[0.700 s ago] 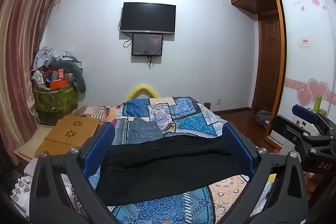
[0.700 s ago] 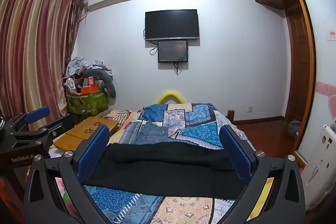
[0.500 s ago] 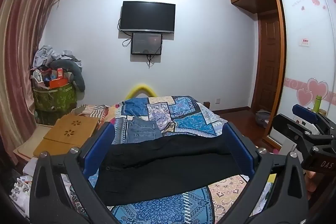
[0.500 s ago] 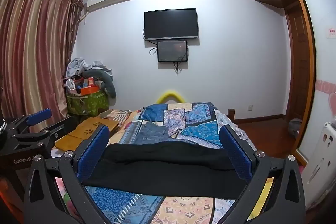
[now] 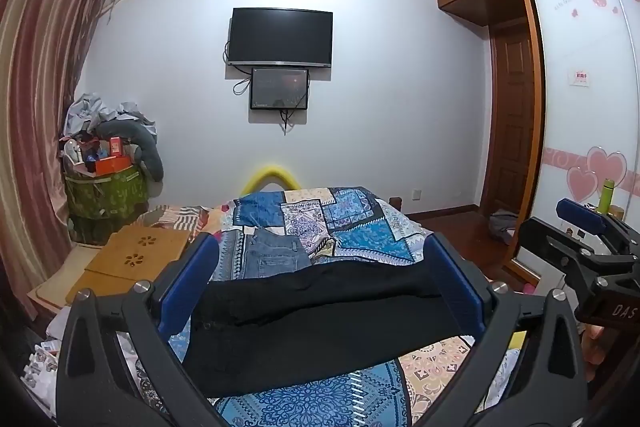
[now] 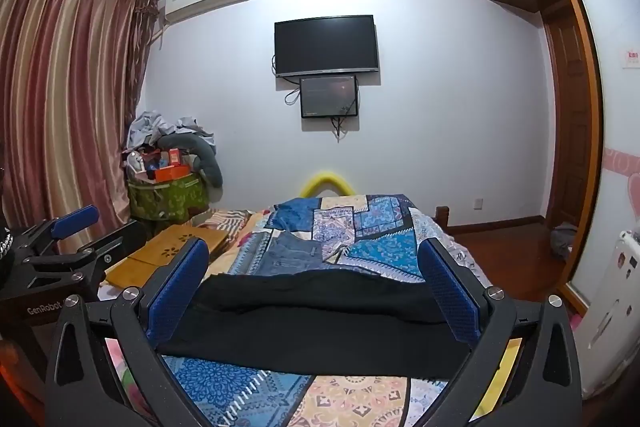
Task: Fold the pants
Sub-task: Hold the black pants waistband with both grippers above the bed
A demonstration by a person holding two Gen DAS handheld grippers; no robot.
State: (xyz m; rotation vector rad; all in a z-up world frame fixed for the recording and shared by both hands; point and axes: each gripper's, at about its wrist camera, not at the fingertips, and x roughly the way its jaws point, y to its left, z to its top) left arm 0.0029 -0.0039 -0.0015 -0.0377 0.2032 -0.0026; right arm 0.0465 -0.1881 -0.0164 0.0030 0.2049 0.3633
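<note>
Your bed (image 5: 360, 227), under a blue patchwork cover, fills the middle of the room. The black pants (image 5: 320, 315) lie flat across its near end, crosswise, with folded jeans (image 5: 276, 257) just beyond them on the far side. Your left tongs (image 5: 320, 291) stand wide apart, holding nothing, raised clear of the pants. Your right tongs (image 6: 314, 291) are likewise spread wide and empty, touching no cloth. A wooden lap desk (image 5: 136, 255) sits left of the bed.
</note>
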